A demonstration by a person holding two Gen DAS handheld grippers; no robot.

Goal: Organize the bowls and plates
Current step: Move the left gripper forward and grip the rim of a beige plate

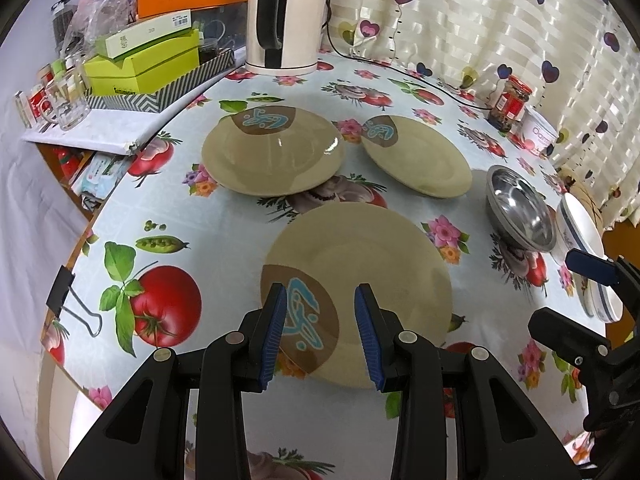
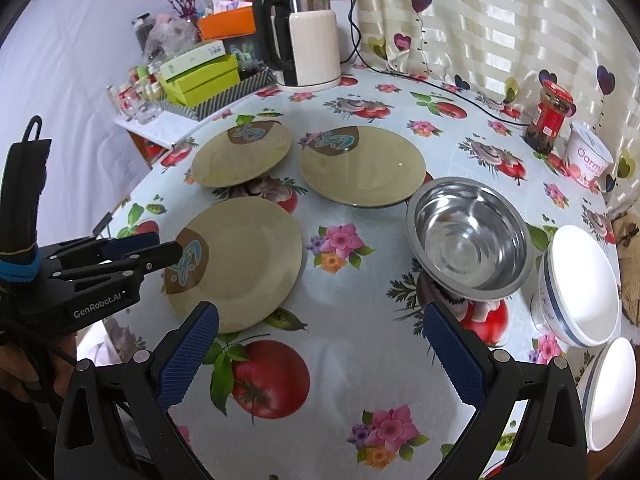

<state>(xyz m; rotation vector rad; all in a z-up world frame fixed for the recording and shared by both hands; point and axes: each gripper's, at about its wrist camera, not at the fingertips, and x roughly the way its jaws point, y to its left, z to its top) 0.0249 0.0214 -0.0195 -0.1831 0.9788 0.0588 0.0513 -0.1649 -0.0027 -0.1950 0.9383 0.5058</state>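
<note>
Here, your left gripper sits right at the near plate, fingers apart with nothing between them; the plate's near rim with the brown-and-blue emblem lies just ahead of and below the pads, so the approach is straight forward and down onto that edge. Being round, the plate offers no long axis to line up with; only the rim matters. Your right gripper hangs wide open over bare tablecloth, well apart from that plate and nearer the steel bowl ahead to its right; the white bowls sit further right. Two more plates lie beyond, apart from each other. By my reading, the left takes the near plate first.
</note>
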